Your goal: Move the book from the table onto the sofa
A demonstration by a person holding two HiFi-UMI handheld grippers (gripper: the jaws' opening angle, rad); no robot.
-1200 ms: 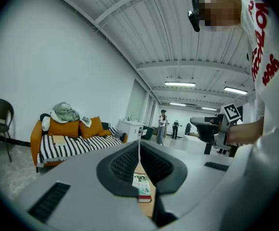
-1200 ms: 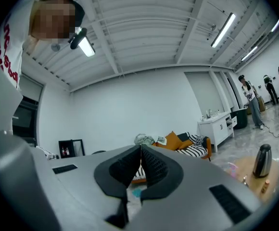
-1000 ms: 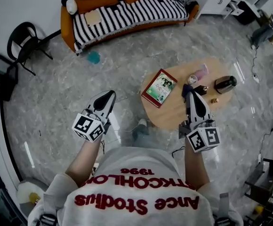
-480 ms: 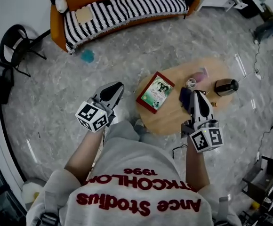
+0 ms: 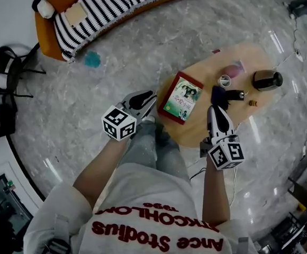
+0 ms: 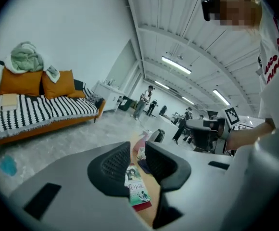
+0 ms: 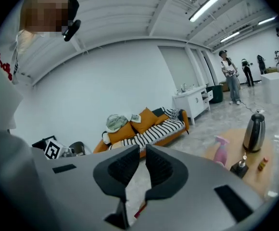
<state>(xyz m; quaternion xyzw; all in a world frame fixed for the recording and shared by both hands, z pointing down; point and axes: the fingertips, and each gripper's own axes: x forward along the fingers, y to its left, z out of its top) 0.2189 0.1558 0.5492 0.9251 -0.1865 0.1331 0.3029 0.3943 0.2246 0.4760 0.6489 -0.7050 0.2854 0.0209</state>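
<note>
The book [image 5: 181,96], with a red border and a green cover picture, lies flat on the left end of the oval wooden table [image 5: 196,128]. My left gripper [image 5: 150,97] hangs just left of the book and points at it. Its jaws have just been opening to a narrow gap with nothing between them. In the left gripper view the book [image 6: 138,192] shows through the gap of the left gripper [image 6: 137,165]. My right gripper [image 5: 216,111] is over the table to the right of the book, shut and empty. The right gripper [image 7: 142,165] faces the striped sofa [image 7: 146,131].
The orange sofa [image 5: 106,4] with its striped cover stands at the far side of the floor. On the table are a dark kettle [image 5: 267,80], a pink spray bottle [image 5: 233,70], a small cup [image 5: 225,80] and a dark object [image 5: 219,94]. A black chair [image 5: 8,70] stands left.
Both grippers have come down and forward towards the table. The left one has swung right to the book's left edge and its jaws have parted a little. The right one stays shut.
</note>
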